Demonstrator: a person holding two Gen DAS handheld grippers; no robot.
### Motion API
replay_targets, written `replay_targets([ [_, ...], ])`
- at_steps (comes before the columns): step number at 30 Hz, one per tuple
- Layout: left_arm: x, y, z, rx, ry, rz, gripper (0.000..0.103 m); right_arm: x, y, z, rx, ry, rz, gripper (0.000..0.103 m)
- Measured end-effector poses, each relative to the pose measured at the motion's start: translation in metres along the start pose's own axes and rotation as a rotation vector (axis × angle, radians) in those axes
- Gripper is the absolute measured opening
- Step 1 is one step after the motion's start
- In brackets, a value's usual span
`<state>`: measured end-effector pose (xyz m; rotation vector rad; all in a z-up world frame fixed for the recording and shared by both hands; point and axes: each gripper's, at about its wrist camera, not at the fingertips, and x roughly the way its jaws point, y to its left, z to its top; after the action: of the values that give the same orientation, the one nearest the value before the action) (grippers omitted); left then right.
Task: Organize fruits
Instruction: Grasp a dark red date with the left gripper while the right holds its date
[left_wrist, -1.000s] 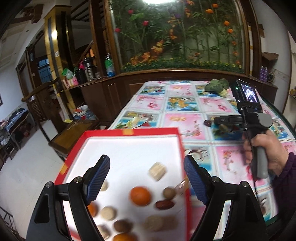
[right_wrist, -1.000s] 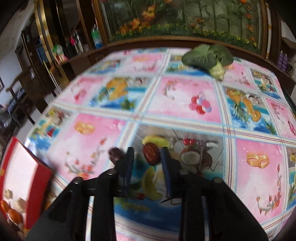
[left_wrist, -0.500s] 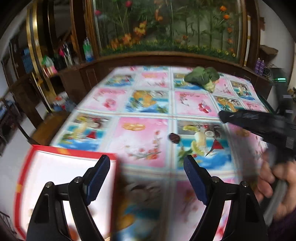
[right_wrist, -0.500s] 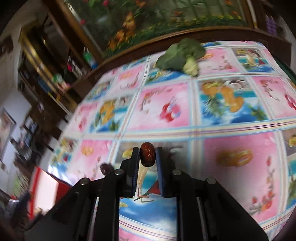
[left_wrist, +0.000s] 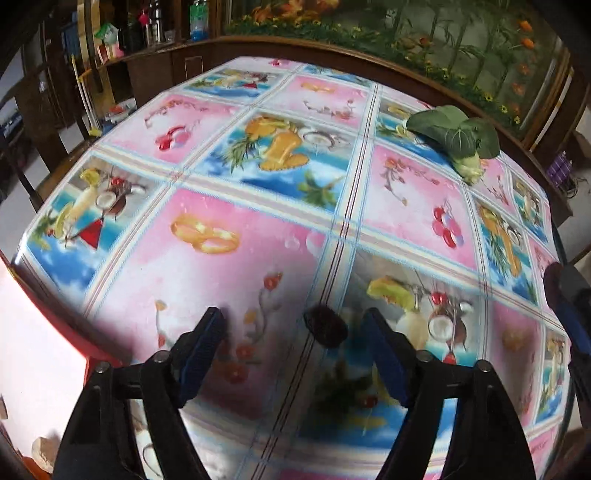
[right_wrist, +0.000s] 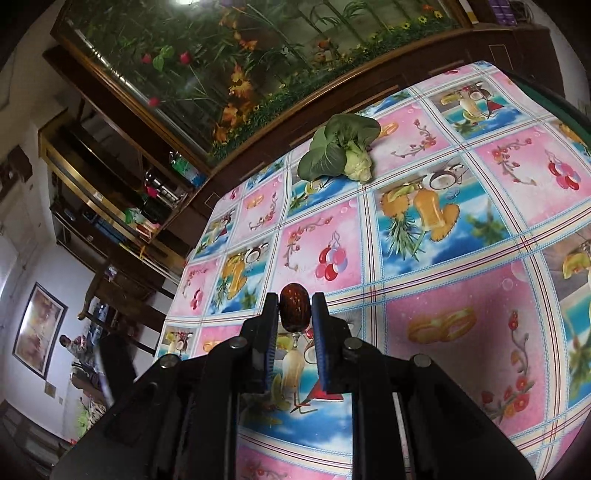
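Note:
A dark red date (left_wrist: 325, 326) lies on the fruit-print tablecloth (left_wrist: 229, 280). It sits between the fingers of my left gripper (left_wrist: 291, 321), nearer the right finger. The jaws are closing and the pads stand clear of the date. My right gripper (right_wrist: 294, 300) is shut on a second, glossy brown-red date (right_wrist: 293, 308), held at the fingertips above the cloth. The red tray (left_wrist: 66, 325) with a white floor shows at the left edge of the left wrist view. Part of the right gripper's blue-padded finger (left_wrist: 569, 314) shows at that view's right edge.
A green bok choy (left_wrist: 454, 136) (right_wrist: 340, 151) lies near the table's far edge. A dark wooden cabinet (left_wrist: 332, 51) with a plant mural runs close behind the table. Shelves with bottles stand at the far left. A person (right_wrist: 72, 345) sits far off in the room.
My left gripper swung right from above the tray and came down around the date on the cloth, with its jaws narrower. My right gripper lifted its date and rolled.

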<state>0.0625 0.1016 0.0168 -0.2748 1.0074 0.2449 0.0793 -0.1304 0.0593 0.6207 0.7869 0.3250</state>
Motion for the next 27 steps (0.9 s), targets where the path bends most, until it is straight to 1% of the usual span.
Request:
replay_targets([
  [3, 0.002, -0.004, 0.002, 0.011, 0.007, 0.010, 0.071, 0.001, -0.002, 0.000, 0.014, 0.008, 0.005, 0.020],
  [5, 0.001, -0.006, 0.001, 0.020, 0.006, 0.011, 0.069, 0.000, -0.001, 0.000, 0.014, 0.004, 0.002, 0.020],
  [7, 0.002, -0.006, 0.002, 0.019, 0.007, 0.011, 0.061, -0.001, 0.000, 0.000, 0.014, 0.003, 0.007, 0.020],
  [8, 0.000, -0.007, 0.001, 0.021, 0.010, 0.004, 0.060, -0.001, 0.000, 0.000, 0.013, 0.000, 0.007, 0.020],
  [11, 0.000, -0.017, -0.001, 0.065, 0.014, -0.004, 0.052, -0.002, 0.000, -0.001, 0.013, -0.003, 0.005, 0.020],
  [13, 0.002, -0.024, -0.001, 0.104, 0.010, 0.011, 0.044, -0.002, -0.001, -0.001, 0.017, -0.002, 0.003, 0.020],
  [14, 0.003, -0.027, -0.001, 0.123, 0.008, 0.014, 0.042, -0.002, -0.001, -0.001, 0.021, 0.000, 0.003, 0.020],
  [15, 0.003, -0.028, 0.000, 0.129, 0.007, 0.009, 0.037, -0.002, -0.002, -0.001, 0.022, 0.002, 0.003, 0.020],
  [16, 0.003, -0.027, 0.000, 0.127, 0.008, -0.002, 0.029, -0.001, -0.002, -0.001, 0.023, 0.003, 0.002, 0.020],
  [19, 0.003, -0.025, 0.002, 0.128, 0.017, -0.024, 0.017, -0.001, -0.003, 0.000, 0.022, 0.000, -0.007, 0.020],
  [24, -0.001, -0.023, -0.003, 0.130, 0.016, -0.049, 0.017, -0.001, -0.002, 0.000, 0.020, 0.002, 0.002, 0.020],
  [25, -0.004, -0.023, -0.007, 0.132, 0.016, -0.065, 0.017, -0.001, -0.001, 0.000, 0.014, 0.000, 0.004, 0.020],
  [27, -0.015, -0.024, -0.015, 0.151, -0.006, -0.076, 0.017, -0.001, 0.002, -0.001, 0.006, -0.002, 0.011, 0.020],
])
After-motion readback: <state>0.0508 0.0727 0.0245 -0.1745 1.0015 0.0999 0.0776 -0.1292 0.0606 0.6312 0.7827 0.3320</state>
